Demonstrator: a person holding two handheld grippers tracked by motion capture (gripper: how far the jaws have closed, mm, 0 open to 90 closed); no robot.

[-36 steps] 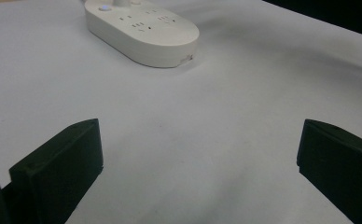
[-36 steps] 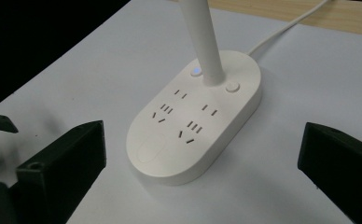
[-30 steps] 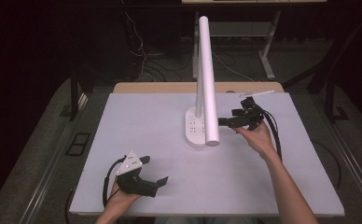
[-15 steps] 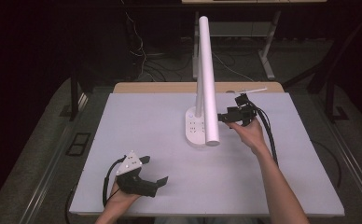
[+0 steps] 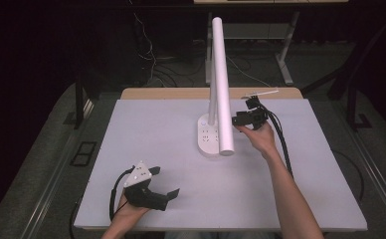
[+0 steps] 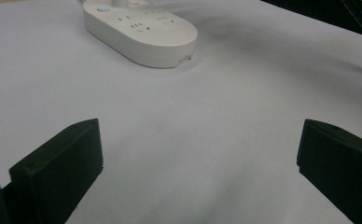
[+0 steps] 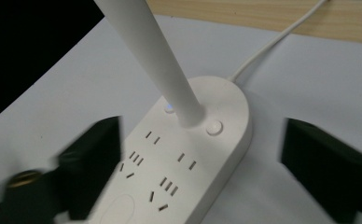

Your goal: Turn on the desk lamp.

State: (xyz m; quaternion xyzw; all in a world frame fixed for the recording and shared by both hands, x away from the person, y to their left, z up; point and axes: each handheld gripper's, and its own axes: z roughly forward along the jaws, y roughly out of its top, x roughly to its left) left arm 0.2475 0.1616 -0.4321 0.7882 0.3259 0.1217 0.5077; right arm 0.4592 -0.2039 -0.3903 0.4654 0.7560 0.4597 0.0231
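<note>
A white desk lamp stands mid-table, its oval base [image 5: 209, 137] carrying several sockets and its long tube head [image 5: 221, 84] reaching over it toward the front. My right gripper [image 5: 241, 119] is open just right of the lamp's stem, jaws pointing left at it. In the right gripper view the base [image 7: 188, 158] lies between and below the spread jaws, with the stem [image 7: 156, 60], a blue-lit button [image 7: 170, 108] and a round button [image 7: 214, 127]. My left gripper [image 5: 163, 196] rests open near the front left; its view shows the base [image 6: 139, 30] far ahead.
A white mat [image 5: 141, 124] covers the wooden table [image 5: 181, 93]. The lamp's white cord [image 7: 281, 37] runs off the back edge. Black cables [image 5: 280, 144] trail along the right forearm. Dark floor and table legs lie beyond.
My right gripper has moved left and a little farther back, closing in on the lamp's stem. The left gripper has stayed put.
</note>
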